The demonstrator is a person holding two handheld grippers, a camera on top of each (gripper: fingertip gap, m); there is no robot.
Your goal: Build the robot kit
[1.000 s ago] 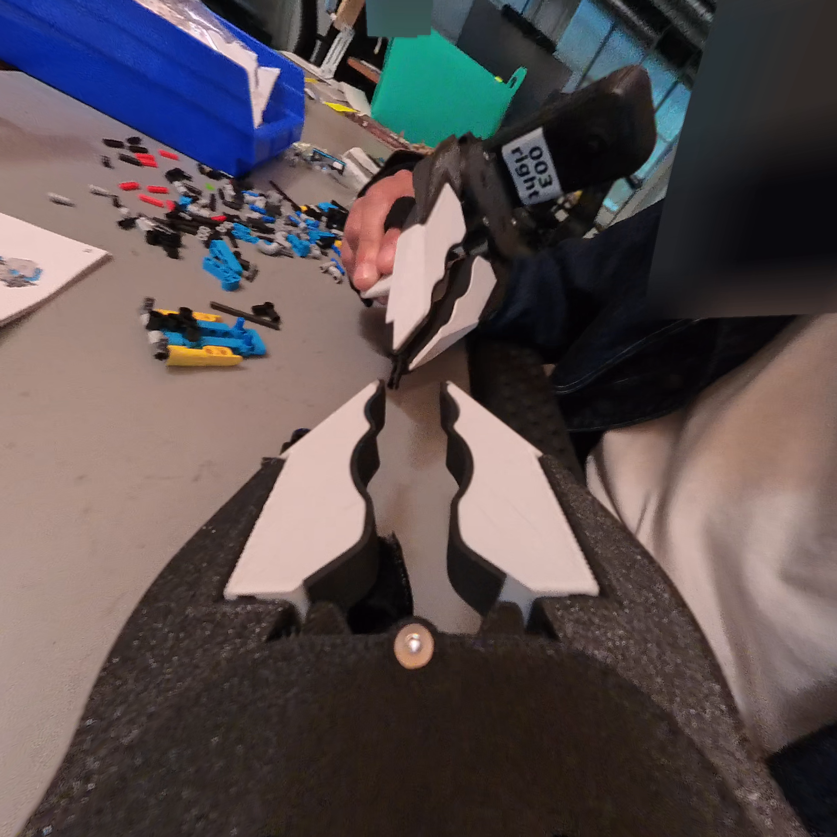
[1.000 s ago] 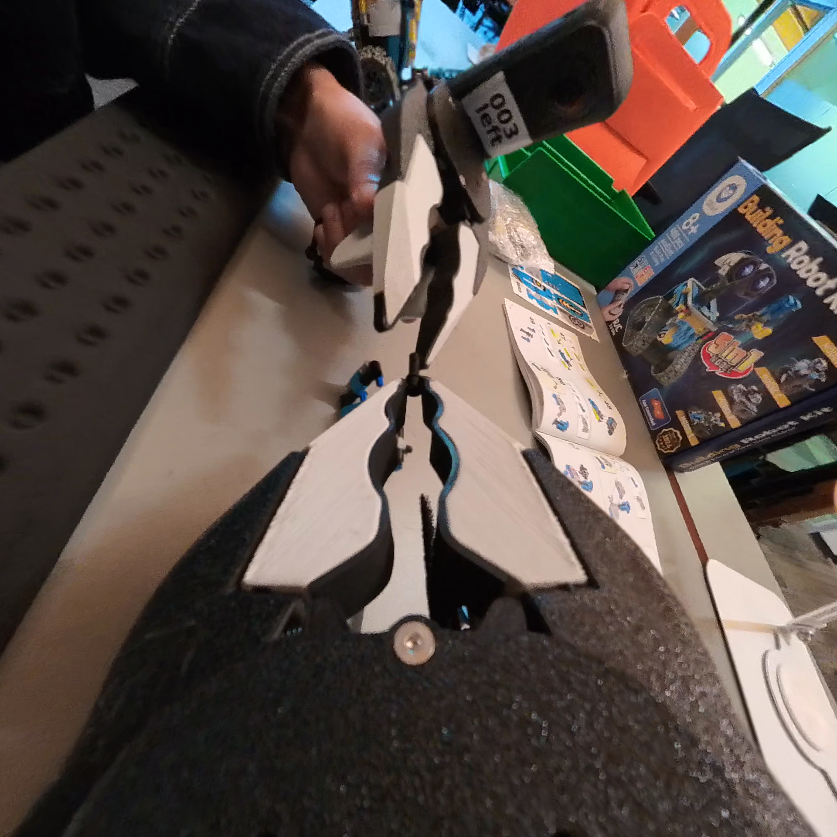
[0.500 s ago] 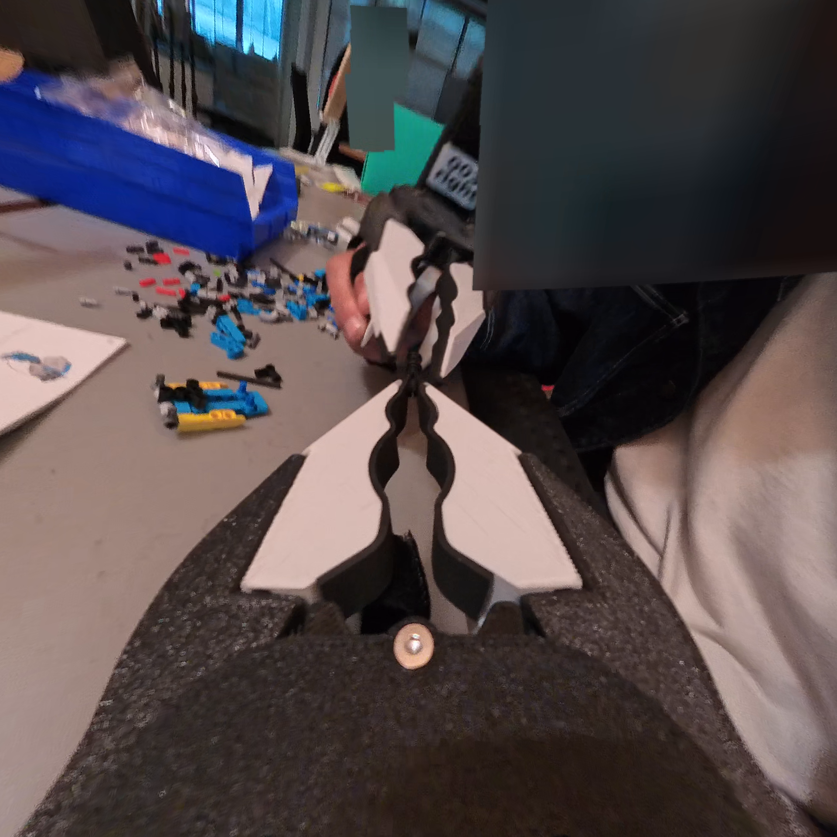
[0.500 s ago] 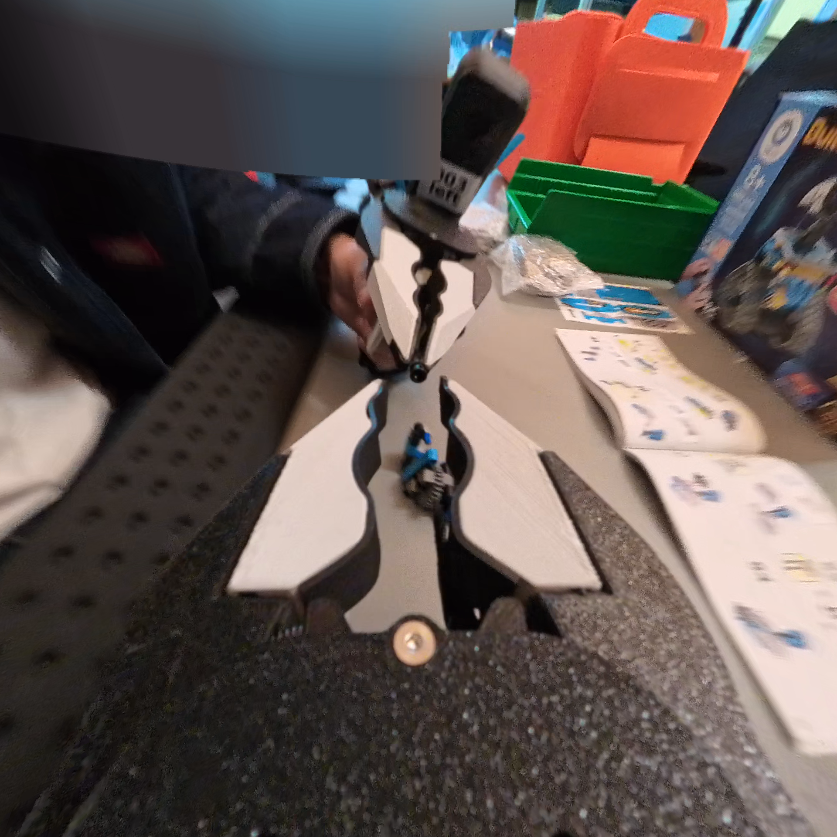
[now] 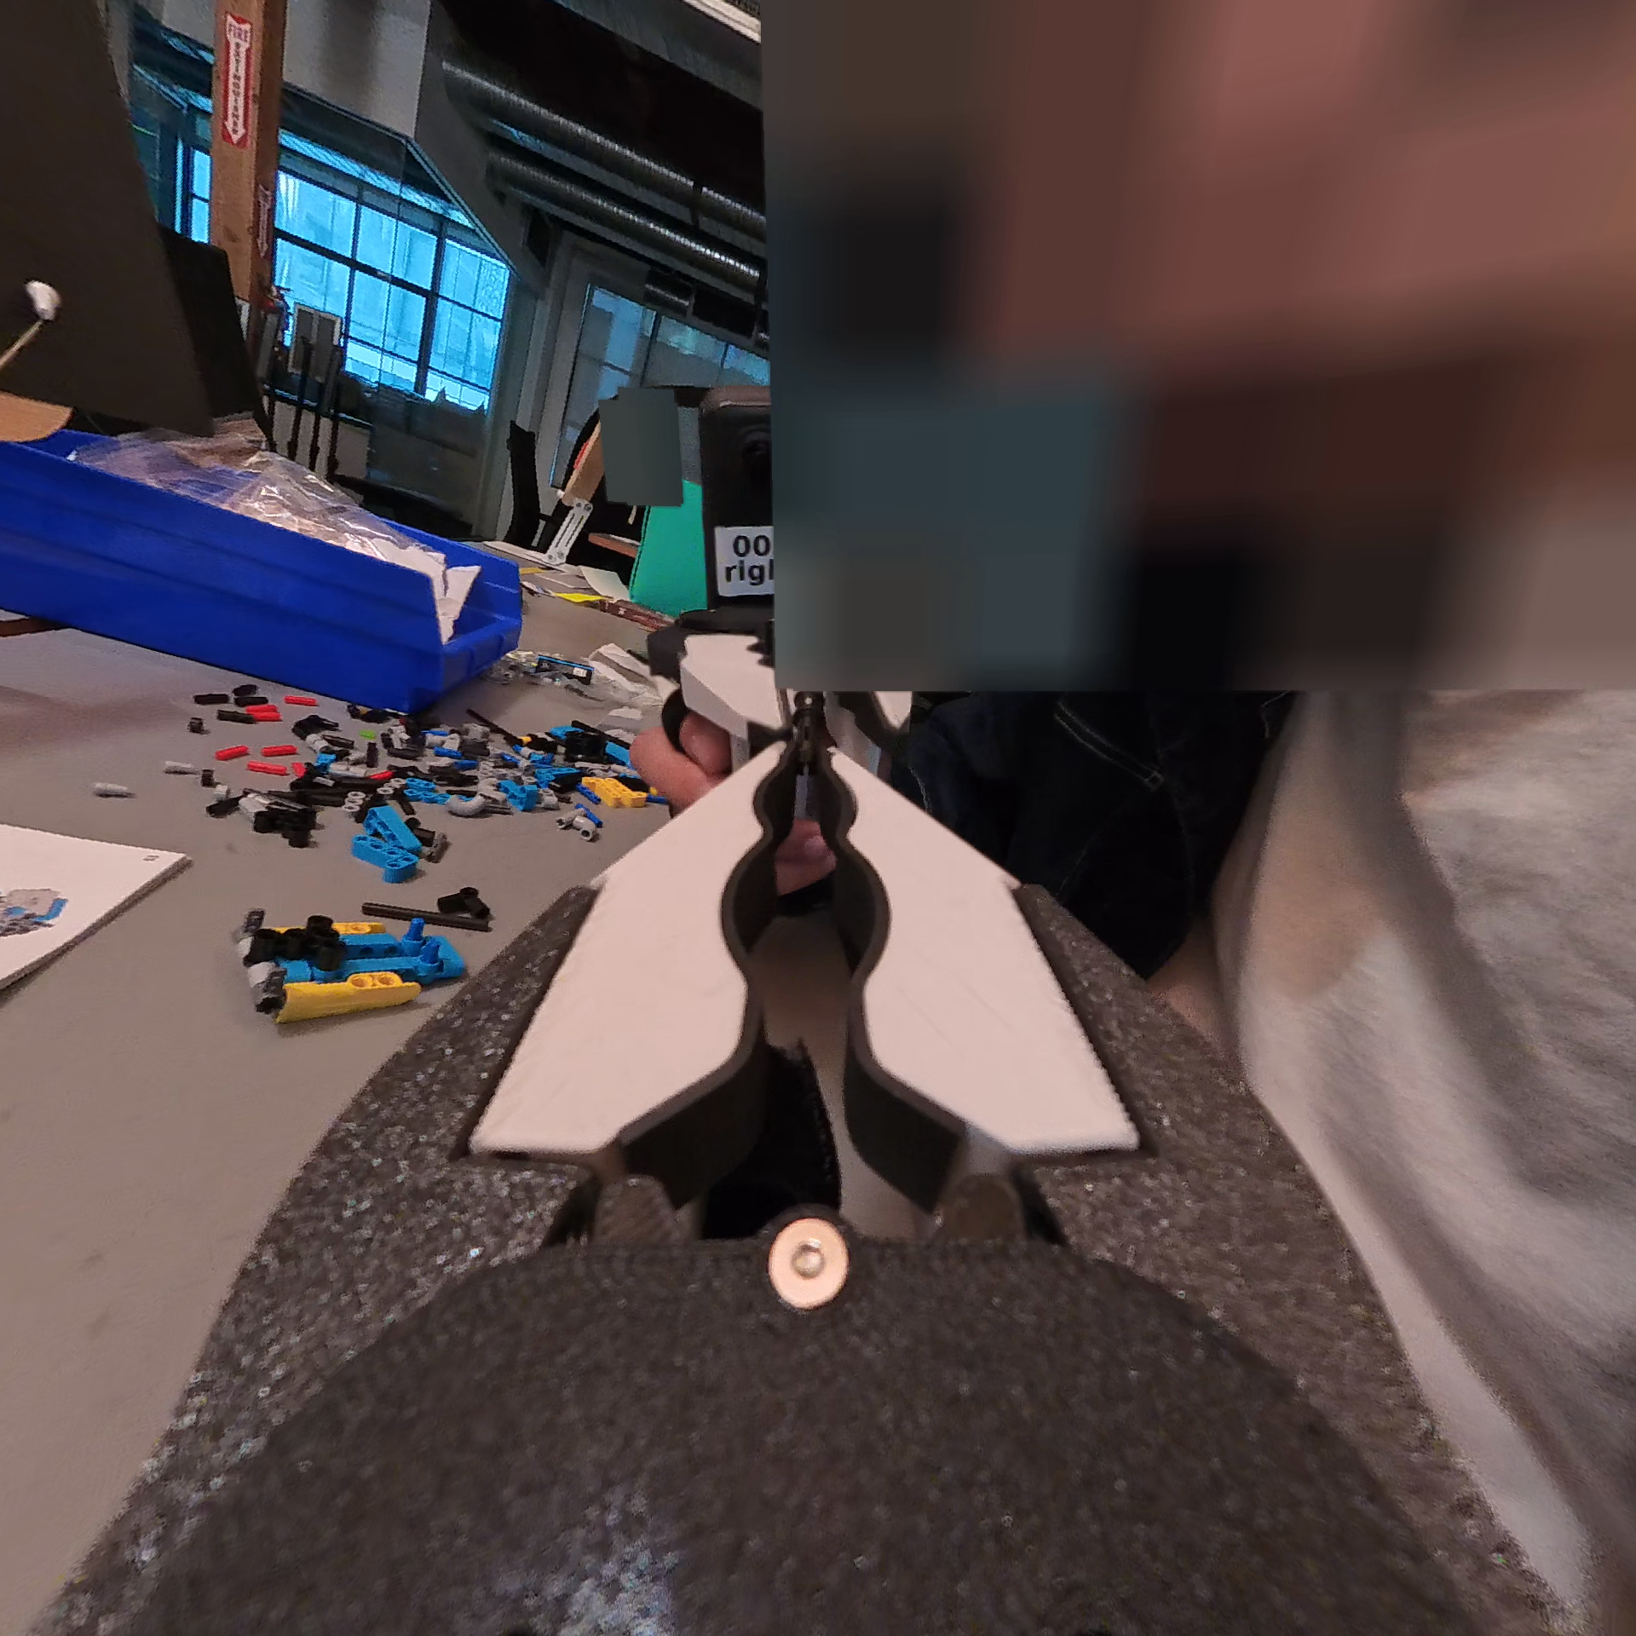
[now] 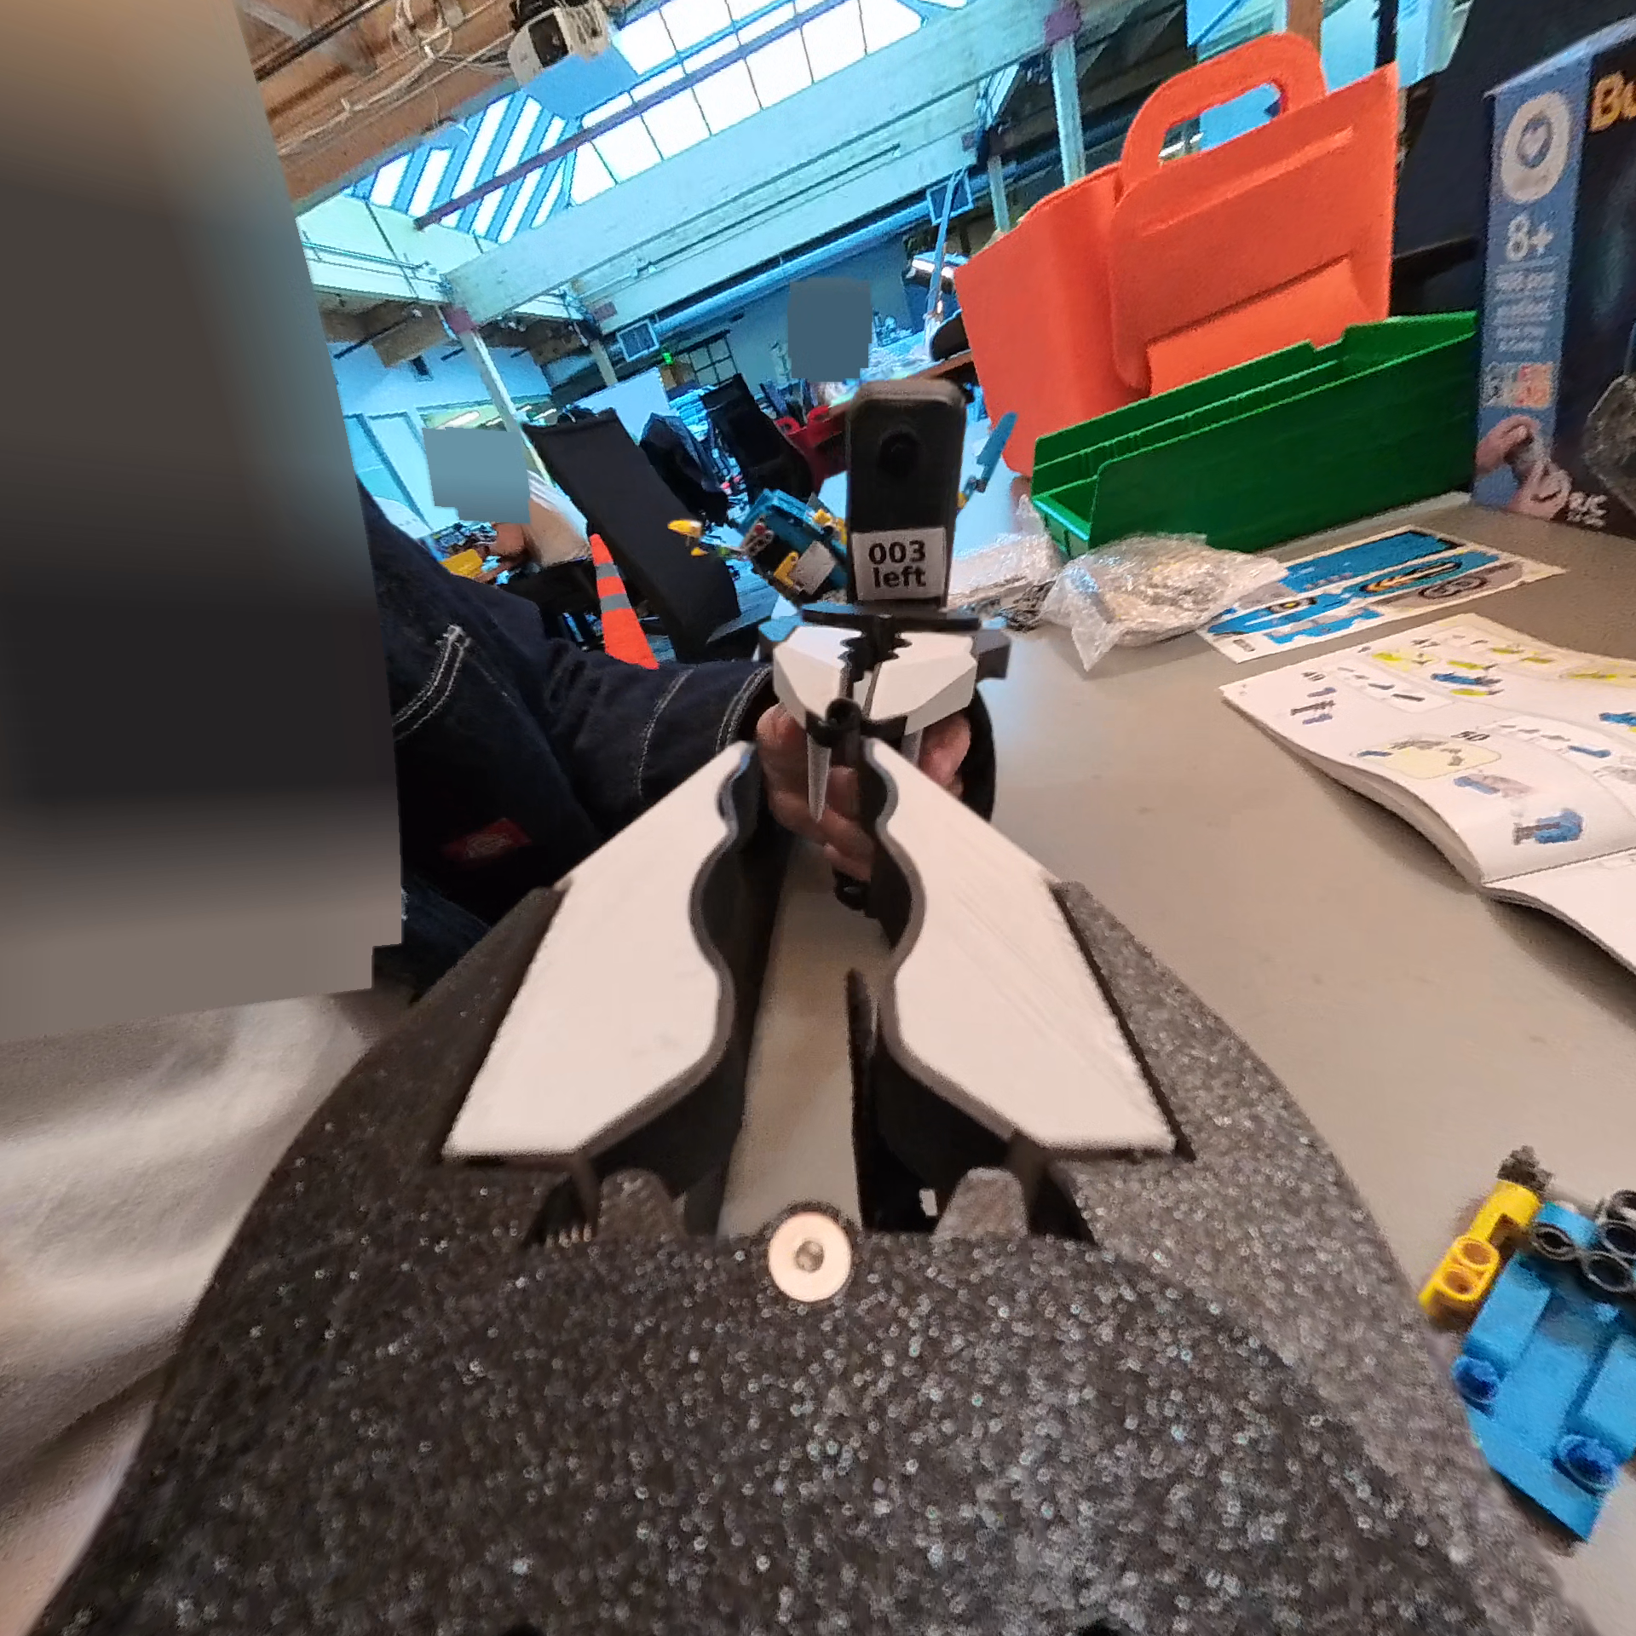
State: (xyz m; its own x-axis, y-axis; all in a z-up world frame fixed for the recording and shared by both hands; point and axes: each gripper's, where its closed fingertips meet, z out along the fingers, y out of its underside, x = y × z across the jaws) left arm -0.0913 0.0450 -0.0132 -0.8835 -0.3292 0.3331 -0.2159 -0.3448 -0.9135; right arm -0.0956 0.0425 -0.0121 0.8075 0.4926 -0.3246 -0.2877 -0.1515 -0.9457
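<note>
My left claw [image 5: 804,766] clamps a black rod [image 6: 851,801], right claw [image 6: 806,761] apart; a slack pinch may drop it off the bench [image 6: 1239,929] edge.

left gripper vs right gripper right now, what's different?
Jaws: the left gripper is shut on a small black part; the right gripper stands open, gripping nothing.
Surroundings: the left gripper has loose bricks and a blue bin beside it; the right gripper has an open booklet and a green bin.
Shared: white fingers with black pads, facing tip to tip over the grey table.
</note>
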